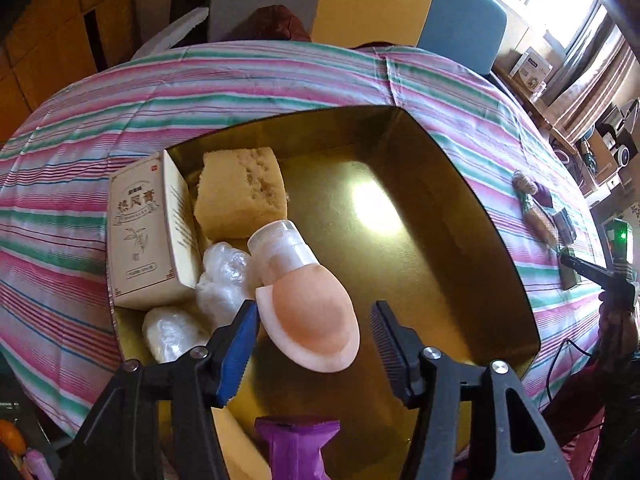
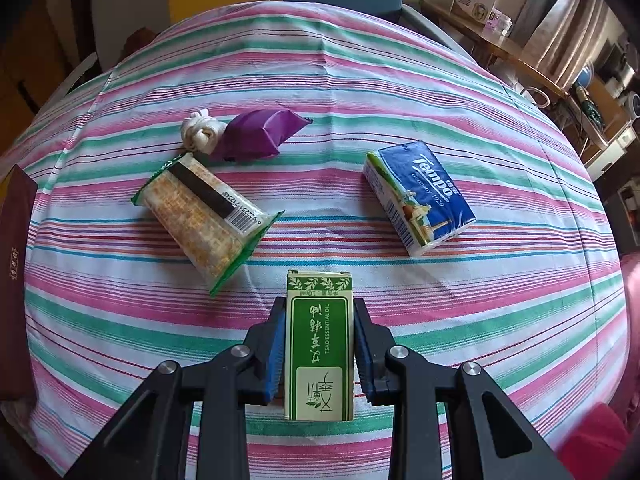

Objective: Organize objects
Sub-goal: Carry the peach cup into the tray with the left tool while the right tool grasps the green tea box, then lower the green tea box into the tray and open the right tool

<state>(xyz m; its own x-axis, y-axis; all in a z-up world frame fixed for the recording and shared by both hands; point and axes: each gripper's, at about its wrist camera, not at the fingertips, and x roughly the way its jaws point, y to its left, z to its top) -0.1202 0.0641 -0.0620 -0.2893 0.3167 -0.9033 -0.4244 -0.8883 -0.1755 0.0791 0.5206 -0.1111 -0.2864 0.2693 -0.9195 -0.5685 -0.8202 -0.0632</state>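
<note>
The left gripper's fingers [image 1: 236,344] are standing apart over a gold-lined box [image 1: 460,184], and the left gripper [image 1: 314,344] is gripping nothing: a small bottle [image 1: 308,300] with a peach body and a clear cap is lying between them, its base close against the blue pad on the left, while the ribbed pad on the right is standing clear of it. The bottle is pointing its cap toward the far left of the box. Just beyond it, crumpled clear plastic bundles [image 1: 224,280] are lying against a cream carton [image 1: 140,232] printed with Chinese characters, which is leaning at the box's left wall. A yellow sponge [image 1: 240,196] is sitting farther back, next to the carton. The right half of the box floor is lying bare and catching glare.

The right gripper's fingers [image 2: 276,356] are pressing in on both long sides of a green and white essential-oil box [image 2: 320,344]; the right gripper [image 2: 318,354] is holding it above the striped tablecloth [image 2: 500,300] on the table. Farther out, to the left, a cracker packet [image 2: 200,216] with a barcode is lying at a slant. Beyond it, a purple pouch [image 2: 256,136] is touching a knotted white cord [image 2: 198,130]. To the right, well apart from these, a blue Tempo tissue pack [image 2: 420,196] is lying at an angle on the cloth.
</note>
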